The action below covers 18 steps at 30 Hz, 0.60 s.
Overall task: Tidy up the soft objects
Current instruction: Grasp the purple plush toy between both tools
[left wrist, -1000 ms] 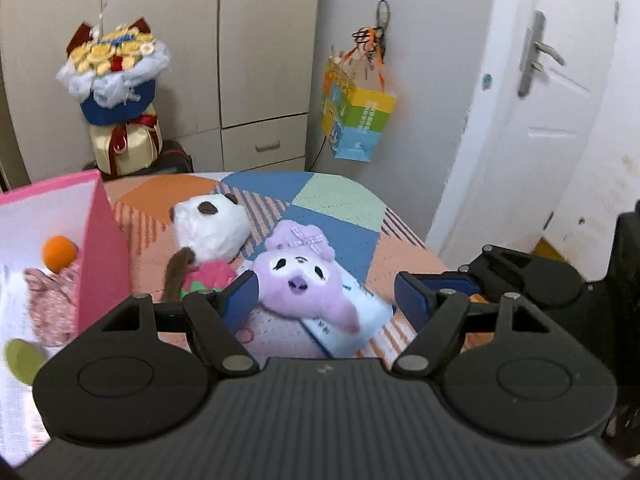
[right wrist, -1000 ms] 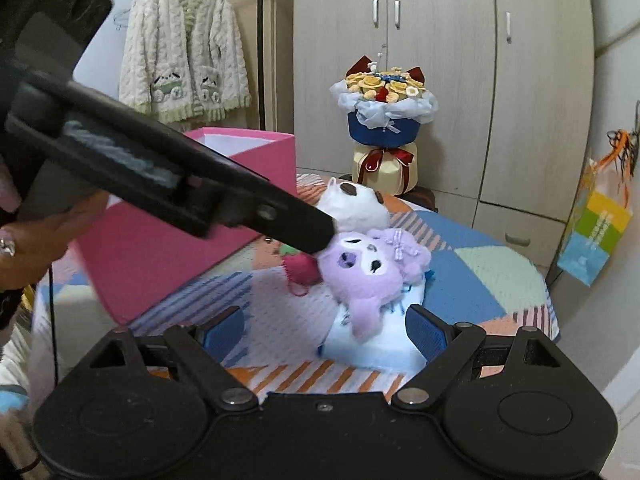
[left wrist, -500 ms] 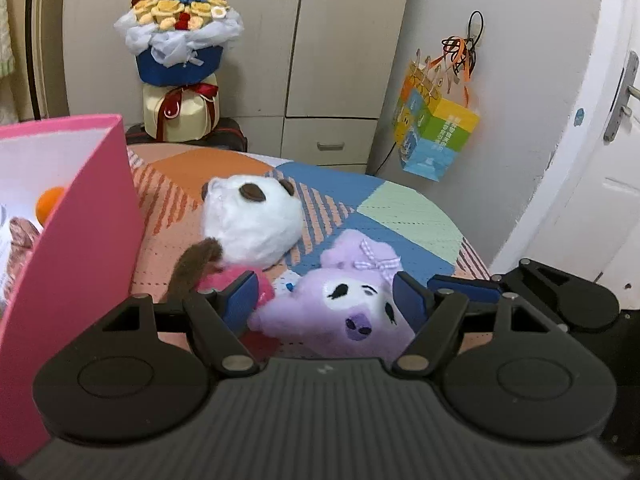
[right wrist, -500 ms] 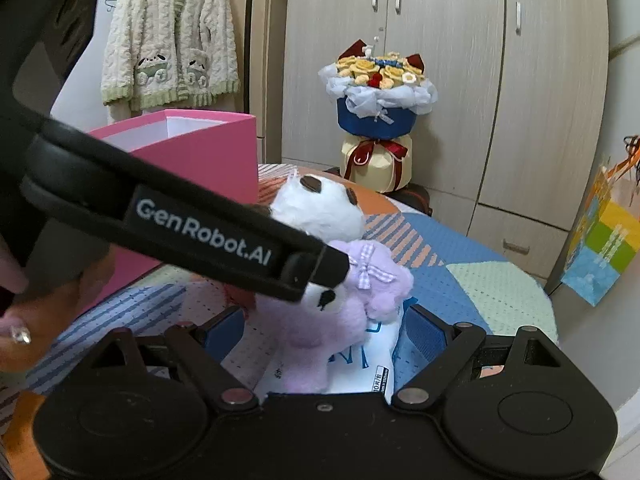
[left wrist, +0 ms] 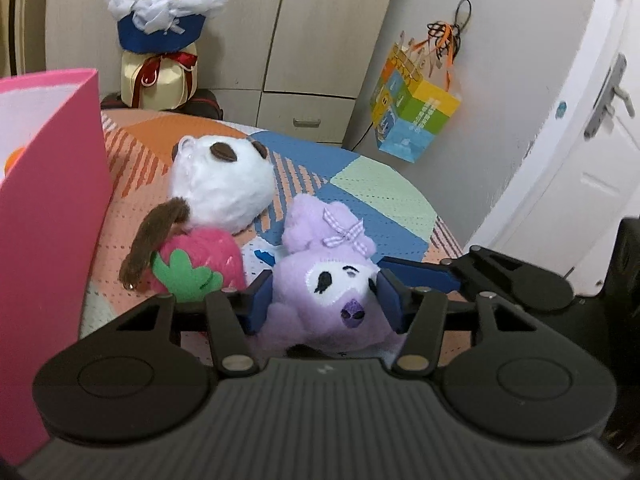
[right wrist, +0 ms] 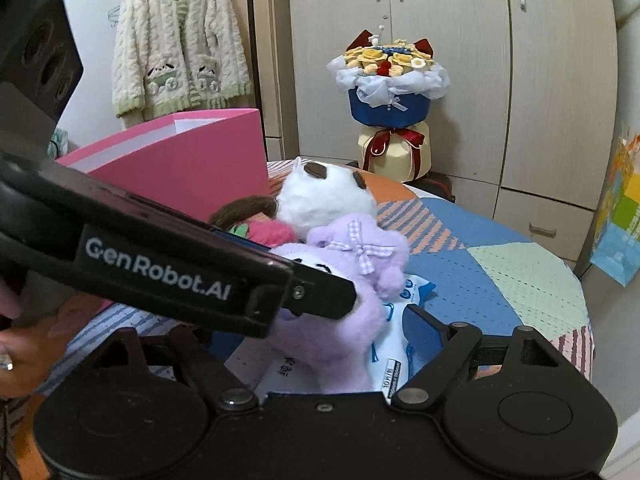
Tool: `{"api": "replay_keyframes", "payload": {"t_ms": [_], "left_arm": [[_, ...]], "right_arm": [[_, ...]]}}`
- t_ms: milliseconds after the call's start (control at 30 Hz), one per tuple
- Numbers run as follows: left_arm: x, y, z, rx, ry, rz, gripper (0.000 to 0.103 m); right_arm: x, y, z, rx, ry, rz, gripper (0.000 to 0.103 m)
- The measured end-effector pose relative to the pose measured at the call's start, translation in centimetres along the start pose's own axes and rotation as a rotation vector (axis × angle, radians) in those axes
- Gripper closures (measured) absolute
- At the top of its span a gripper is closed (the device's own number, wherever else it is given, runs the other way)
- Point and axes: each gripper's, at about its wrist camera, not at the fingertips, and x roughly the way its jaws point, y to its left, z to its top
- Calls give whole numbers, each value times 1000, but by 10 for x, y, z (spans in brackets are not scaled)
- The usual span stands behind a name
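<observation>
Desk: round, under a patchwork cloth of orange, blue, green and striped panels

Purple plush toy: near edge of the desk, face toward the left wrist camera, checked bow on its head; lies on a white and blue packet

Left gripper: jaws closing, one blue pad at each side of the purple toy's head, both pads touching the plush

Right gripper: jaws wide apart, set low at either side of the packet and the purple toy's body, pressing on neither

White plush toy: round, brown patches on top, just beyond the purple toy, toward the far left

Pink strawberry plush: green leaf, brown furry strap, touching the near side of the white toy, left of the purple toy

Pink box: open top, left side of the desk, beside the strawberry plush

Bouquet: blue wrap, red ribbon, beyond the desk in front of a wardrobe

Colourful paper bag: hung on the wall, far right

Cream cardigan: hung at far left in the right wrist view
</observation>
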Motion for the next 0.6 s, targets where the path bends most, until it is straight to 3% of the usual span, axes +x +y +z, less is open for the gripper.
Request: {"api": "replay_keyframes", "payload": {"t_ms": [133,200,600], "left_arm": [[-3,0,-3,-15,-16,-8,56],[-8,-1,-4,-13,-32,-13,59],[-31,-11,-24,27,-15,-38,60]], "right_arm": [[1,8,0,-49,-5,-44,22],[-4,11,0,-65,-23,-51,33],[-28,28,-10,-27,-6,-65,35]]}}
